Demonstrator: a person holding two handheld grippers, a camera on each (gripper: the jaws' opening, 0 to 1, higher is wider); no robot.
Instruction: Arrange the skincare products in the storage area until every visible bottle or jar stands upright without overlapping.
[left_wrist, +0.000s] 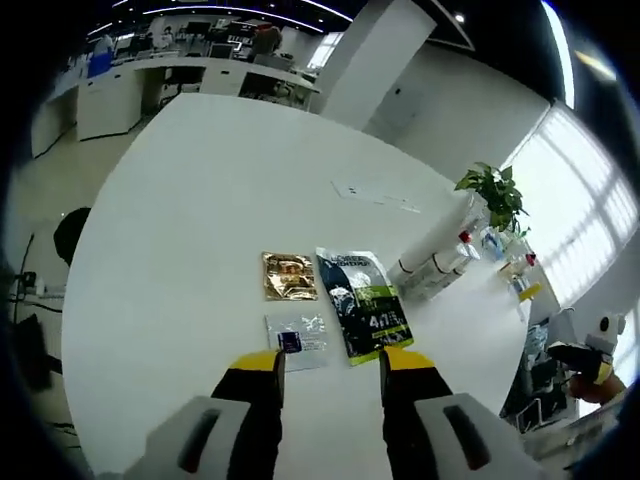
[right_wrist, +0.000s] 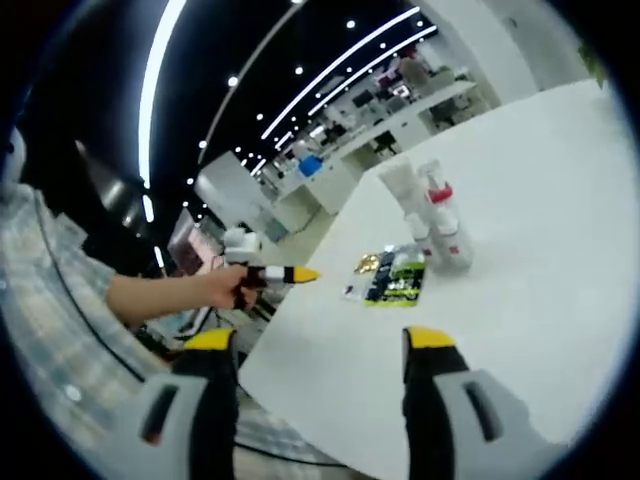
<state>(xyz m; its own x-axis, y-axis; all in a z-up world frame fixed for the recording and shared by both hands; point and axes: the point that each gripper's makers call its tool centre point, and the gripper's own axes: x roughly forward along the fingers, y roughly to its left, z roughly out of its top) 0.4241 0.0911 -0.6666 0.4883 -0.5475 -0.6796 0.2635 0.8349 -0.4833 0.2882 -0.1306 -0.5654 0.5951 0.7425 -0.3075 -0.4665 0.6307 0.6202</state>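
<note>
While fingers (left_wrist: 332, 367) gape, sachets (left_wrist: 361, 301) lie just beyond.

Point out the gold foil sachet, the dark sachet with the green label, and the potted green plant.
Gold foil sachet (left_wrist: 289, 276): left gripper view, centre of its face.
Dark sachet with green label (left_wrist: 363, 303): left gripper view, mid-face.
Potted green plant (left_wrist: 494, 193): left gripper view, its leaves.

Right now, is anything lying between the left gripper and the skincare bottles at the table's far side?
Yes. Three flat sachets lie just ahead of the left gripper: a gold sachet, a dark sachet, a clear sachet. The bottles lie beyond, to the right. Being flat, they probably won't block a raised approach.
</note>
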